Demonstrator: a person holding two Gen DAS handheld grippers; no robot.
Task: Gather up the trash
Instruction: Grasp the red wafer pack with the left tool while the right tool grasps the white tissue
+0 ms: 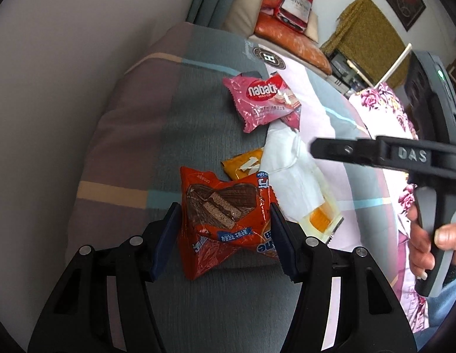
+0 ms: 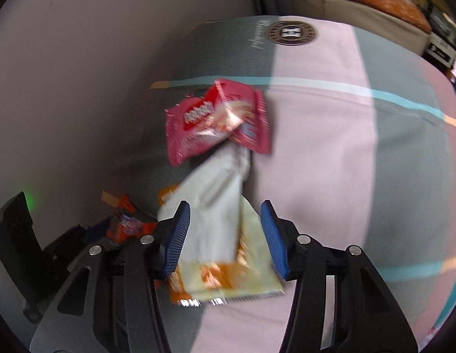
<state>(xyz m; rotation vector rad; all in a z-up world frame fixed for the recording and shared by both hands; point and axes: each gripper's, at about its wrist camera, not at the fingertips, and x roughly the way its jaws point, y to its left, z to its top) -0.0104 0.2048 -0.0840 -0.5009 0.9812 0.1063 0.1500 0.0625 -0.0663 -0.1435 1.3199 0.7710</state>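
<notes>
While the left gripper [image 1: 225,232] sits low in the left wrist view, its blue pads press both sides of a crumpled orange-red snack wrapper [image 1: 225,220], so it is clenched on that wrapper. The wrapper shows a chocolate cake picture and upside-down print too small to read. It lies on a striped bedcover [image 1: 125,147], whose left edge falls away to a plain wall. Beyond it lie a small yellow packet [image 1: 242,163], a white wrapper [image 1: 292,173] and a pink wafer wrapper [image 1: 263,100] reading "nabati". A red box [image 1: 295,4] at the far end reads "Hennessy". At the right, a hand [image 1: 424,244] holds the right gripper [image 1: 325,148], its body marked "DAS".

In the right wrist view, blurred, the right gripper [image 2: 225,235] straddles the white wrapper [image 2: 210,211]; whether its pads [image 2: 270,235] press it I cannot tell. The pink wafer wrapper [image 2: 216,120] lies ahead. To the right the bedcover [image 2: 330,161] is open, with a round "H" emblem [image 2: 292,33].
</notes>
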